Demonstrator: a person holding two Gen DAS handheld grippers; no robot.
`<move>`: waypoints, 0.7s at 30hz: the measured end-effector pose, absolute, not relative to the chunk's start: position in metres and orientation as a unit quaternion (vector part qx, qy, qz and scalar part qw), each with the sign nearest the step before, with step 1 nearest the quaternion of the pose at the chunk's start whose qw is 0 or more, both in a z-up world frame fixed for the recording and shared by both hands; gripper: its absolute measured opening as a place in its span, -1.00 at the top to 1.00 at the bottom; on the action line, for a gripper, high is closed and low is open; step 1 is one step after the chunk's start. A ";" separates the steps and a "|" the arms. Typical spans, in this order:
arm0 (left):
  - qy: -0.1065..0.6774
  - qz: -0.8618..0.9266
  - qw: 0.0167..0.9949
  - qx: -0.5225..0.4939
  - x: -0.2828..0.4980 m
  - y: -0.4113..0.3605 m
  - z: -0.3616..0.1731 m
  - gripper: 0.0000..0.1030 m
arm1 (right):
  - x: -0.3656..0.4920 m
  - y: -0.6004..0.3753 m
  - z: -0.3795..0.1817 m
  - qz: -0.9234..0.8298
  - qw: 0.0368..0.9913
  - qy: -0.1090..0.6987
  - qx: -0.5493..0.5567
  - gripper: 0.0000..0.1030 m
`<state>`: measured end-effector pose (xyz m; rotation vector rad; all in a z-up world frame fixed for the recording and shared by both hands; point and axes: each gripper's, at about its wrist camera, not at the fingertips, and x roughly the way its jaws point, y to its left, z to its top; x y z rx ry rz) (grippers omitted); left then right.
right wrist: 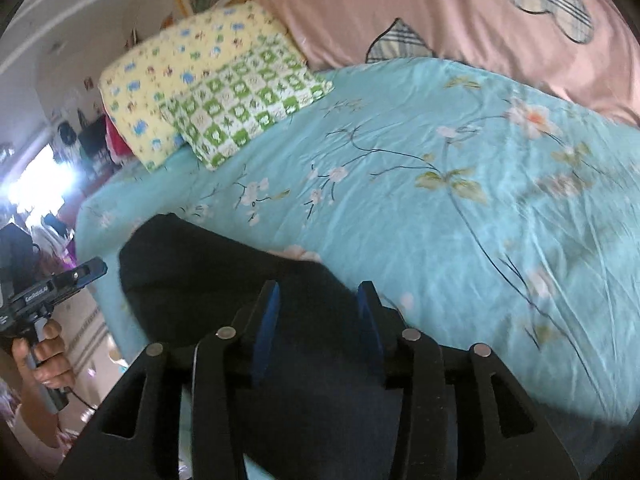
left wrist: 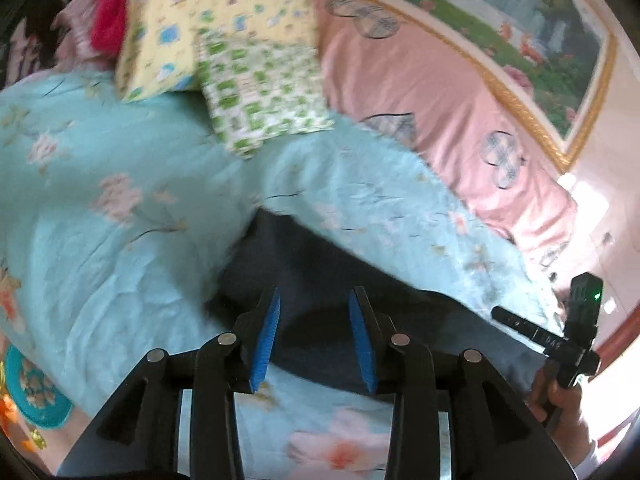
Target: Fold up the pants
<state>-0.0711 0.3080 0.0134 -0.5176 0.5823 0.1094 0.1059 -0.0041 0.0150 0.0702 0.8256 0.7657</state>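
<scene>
Dark pants (left wrist: 320, 280) lie in a folded heap on the light blue flowered bedspread (left wrist: 120, 240), near its front edge. In the left wrist view my left gripper (left wrist: 314, 298) hovers just over them, blue pads apart and no cloth pinched between them. In the right wrist view the pants (right wrist: 208, 272) spread left and forward of my right gripper (right wrist: 320, 288). Its jaws also stand apart above the dark cloth, and the pads do not press on it. A hand (right wrist: 44, 356) holds the left tool at that view's left edge.
A yellow pillow (left wrist: 192, 20) and a green checked pillow (left wrist: 260, 92) lie at the bed's head. A pink quilt (left wrist: 420, 92) runs along the wall under a framed picture (left wrist: 540, 40). The bed's edge (right wrist: 92, 280) drops to the floor on the left.
</scene>
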 end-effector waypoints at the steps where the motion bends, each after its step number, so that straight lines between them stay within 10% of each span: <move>1: 0.285 0.045 0.925 -0.247 -0.068 0.301 0.017 0.25 | 0.103 -0.010 0.016 0.360 0.846 0.391 0.038 0.15; 21: 0.350 -0.110 0.912 -0.185 0.012 0.164 0.016 0.14 | 0.033 -0.143 0.006 0.267 0.870 0.396 0.126 -0.02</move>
